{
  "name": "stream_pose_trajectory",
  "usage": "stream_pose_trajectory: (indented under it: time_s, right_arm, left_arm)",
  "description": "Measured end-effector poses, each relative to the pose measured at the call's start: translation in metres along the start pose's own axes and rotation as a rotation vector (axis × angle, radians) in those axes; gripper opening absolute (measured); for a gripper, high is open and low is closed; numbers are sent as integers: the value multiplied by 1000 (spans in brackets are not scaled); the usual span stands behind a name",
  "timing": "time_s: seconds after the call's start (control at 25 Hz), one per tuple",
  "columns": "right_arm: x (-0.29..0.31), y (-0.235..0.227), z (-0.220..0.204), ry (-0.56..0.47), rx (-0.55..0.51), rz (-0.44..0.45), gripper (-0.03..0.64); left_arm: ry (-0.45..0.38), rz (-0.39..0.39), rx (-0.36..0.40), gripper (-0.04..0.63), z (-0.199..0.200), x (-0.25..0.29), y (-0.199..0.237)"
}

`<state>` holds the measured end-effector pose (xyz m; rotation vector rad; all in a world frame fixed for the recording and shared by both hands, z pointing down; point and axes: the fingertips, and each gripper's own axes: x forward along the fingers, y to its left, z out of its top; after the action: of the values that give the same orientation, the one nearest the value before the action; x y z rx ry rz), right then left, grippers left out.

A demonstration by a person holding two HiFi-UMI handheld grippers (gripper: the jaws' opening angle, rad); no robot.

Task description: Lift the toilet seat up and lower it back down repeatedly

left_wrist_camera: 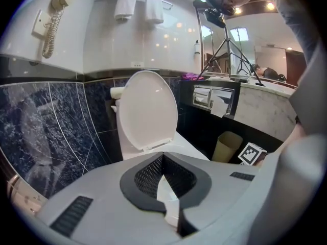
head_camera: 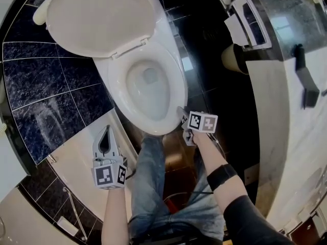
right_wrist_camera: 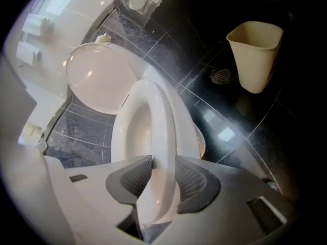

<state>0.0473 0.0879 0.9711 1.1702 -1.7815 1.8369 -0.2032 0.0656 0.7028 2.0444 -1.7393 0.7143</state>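
Well, on the left the left claw (head_camera: 107,131) is clenched on nothing and hangs low, apart from the toilet, so we think it cannot catch anything if the lift fails. In the middle, the white oval plastic toilet seat (head_camera: 117,86) lies flat on the white ceramic bowl (head_camera: 153,129), and the white rounded lid (head_camera: 97,14) stands open behind it. The seat looks smooth and glossy, with a thick rounded edge and no visible damage. On the right, the right claw (head_camera: 182,117) is grasping this seat at its front right edge, one pad on each side of the rim. The hold is off-centre and on slippery plastic. In our judgement the seat could slide out during the lift and drop onto the bowl, or the one-sided pull could twist the hinges.
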Motion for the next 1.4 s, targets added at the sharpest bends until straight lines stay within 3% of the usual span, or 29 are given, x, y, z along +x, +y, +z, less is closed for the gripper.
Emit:
stream_pose_trajectory:
  time_s: [0.56, 0.96, 1.16, 1.28, 1.4]
  right_arm:
    - [-8, 4, 3, 10, 40, 27, 144]
    - [-48, 44, 15, 32, 60, 62, 133]
    - [-79, 81, 31, 57, 50, 84, 129]
    - [-95, 102, 44, 72, 41, 95, 132]
    - [-107, 119, 57, 76, 40, 102, 133]
  left_arm:
    - [25, -20, -21, 0, -11, 5, -5]
    - [33, -52, -60, 0, 2, -11, -25]
    - [106, -84, -76, 0, -10, -37, -44]
    - [209, -98, -73, 0, -46, -54, -56]
    - [324, -142, -116, 0, -90, -58, -73]
